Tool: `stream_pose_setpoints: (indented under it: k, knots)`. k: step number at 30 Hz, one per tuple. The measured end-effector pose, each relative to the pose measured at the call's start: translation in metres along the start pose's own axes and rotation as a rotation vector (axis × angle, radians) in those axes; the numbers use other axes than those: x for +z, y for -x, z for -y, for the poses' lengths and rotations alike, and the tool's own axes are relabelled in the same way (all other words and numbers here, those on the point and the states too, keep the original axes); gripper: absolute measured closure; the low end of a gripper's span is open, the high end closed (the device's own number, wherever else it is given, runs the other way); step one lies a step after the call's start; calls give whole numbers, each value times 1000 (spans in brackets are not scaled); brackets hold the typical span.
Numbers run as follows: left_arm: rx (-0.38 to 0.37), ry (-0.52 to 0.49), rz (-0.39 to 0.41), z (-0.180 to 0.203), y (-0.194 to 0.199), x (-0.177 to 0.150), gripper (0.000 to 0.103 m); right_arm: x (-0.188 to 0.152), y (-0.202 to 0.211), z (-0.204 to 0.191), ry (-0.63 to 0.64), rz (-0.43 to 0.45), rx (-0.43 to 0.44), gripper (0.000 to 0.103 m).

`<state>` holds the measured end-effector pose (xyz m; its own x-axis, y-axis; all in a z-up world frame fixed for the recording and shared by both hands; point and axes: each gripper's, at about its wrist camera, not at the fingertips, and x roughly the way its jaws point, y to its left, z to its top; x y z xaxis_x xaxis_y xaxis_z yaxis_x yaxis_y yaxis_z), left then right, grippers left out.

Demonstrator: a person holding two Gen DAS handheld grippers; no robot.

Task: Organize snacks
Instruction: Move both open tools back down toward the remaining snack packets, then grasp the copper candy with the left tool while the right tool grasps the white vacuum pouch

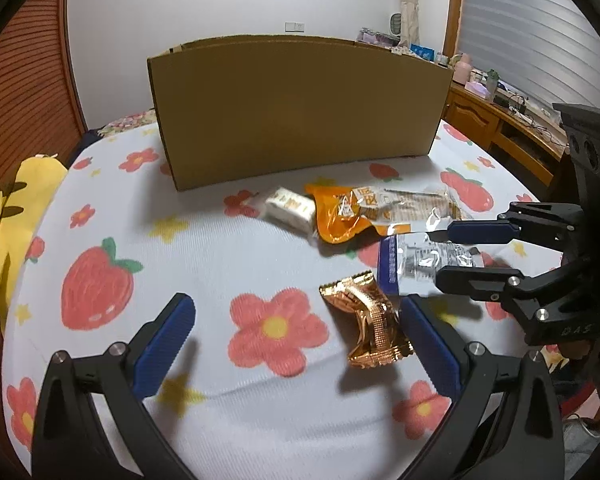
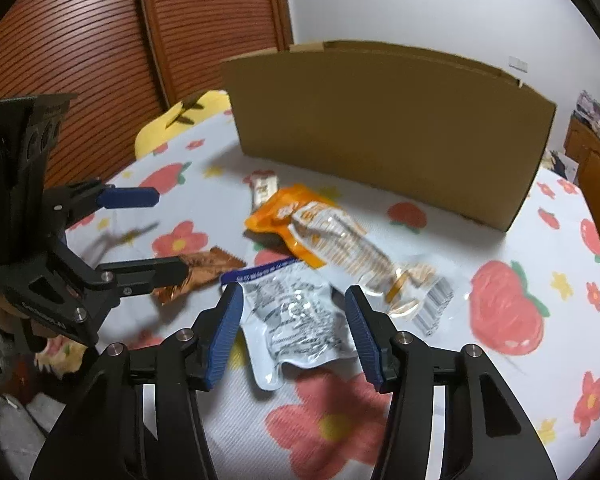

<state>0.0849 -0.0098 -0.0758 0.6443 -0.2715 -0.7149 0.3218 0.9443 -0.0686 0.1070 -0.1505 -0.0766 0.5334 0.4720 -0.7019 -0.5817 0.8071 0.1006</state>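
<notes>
Several snacks lie on a flower-print sheet [image 1: 220, 248] in front of a cardboard box [image 1: 296, 108] [image 2: 388, 128]. My left gripper [image 1: 296, 300] [image 2: 172, 232] is open just above the sheet; a gold packet [image 1: 366, 320] [image 2: 208, 266] lies between its fingers, close to the right one. My right gripper [image 2: 293, 292] [image 1: 440, 254] is open, its blue pads either side of a silver pouch [image 2: 296, 320] [image 1: 412, 264] that lies flat. Behind these are an orange packet [image 1: 336, 216] [image 2: 284, 216], a clear cracker wrapper [image 1: 416, 204] [image 2: 356, 252] and a small white packet [image 1: 290, 208] [image 2: 264, 188].
A yellow plush toy [image 1: 12, 220] [image 2: 172, 124] lies at the sheet's left edge, by slatted wooden doors [image 2: 80, 40]. A wooden desk [image 1: 500, 120] with clutter stands to the right of the box. The two grippers hang close together over the snacks.
</notes>
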Motion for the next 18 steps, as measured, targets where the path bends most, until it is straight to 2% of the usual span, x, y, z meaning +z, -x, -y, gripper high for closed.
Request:
stream_pose_setpoints:
  k: [18]
  knots:
    - [-10, 26, -30, -1, -9, -4, 1, 1, -17, -7, 47, -65, -11, 41]
